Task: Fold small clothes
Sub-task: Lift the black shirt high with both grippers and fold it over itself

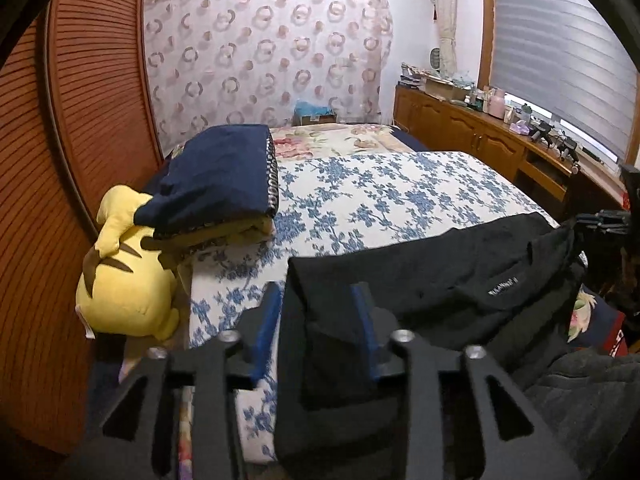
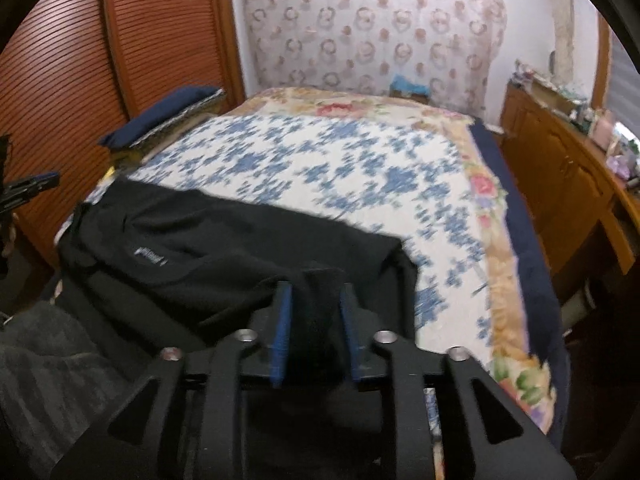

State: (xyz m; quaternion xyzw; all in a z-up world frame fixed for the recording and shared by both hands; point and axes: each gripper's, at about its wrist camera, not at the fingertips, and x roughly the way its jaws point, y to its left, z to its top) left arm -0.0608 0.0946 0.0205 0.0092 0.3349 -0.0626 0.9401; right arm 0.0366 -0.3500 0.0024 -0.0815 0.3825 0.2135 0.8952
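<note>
Here a black garment (image 1: 440, 276) lies spread across the near end of a bed (image 1: 384, 188) covered with a blue-flowered sheet. A small white label shows on the garment near its neckline, and the cloth is folded over on itself along the near edge.

The left gripper (image 1: 318, 328) points down at the garment's left end. Its blue pads (image 1: 365, 320) stand apart, with a fold of black cloth lying in the gap; the left pad is clear of the cloth, so the jaws are parted and not clamping it.

The right gripper (image 2: 314, 322) is at the garment's right end. Its blue pads (image 2: 282, 332) also stand apart with a strip of black cloth between them; gaps show on both sides of that strip, so it is not pinched either. This view is blurred.

A yellow plush toy (image 1: 124, 276) sits at the left edge of the bed, partly under a folded navy blanket (image 1: 224, 176). A slatted wooden door (image 1: 80, 120) stands on the left, and a wooden cabinet (image 1: 472, 136) crowded with small items runs along the right wall under a window blind (image 1: 560, 48).
</note>
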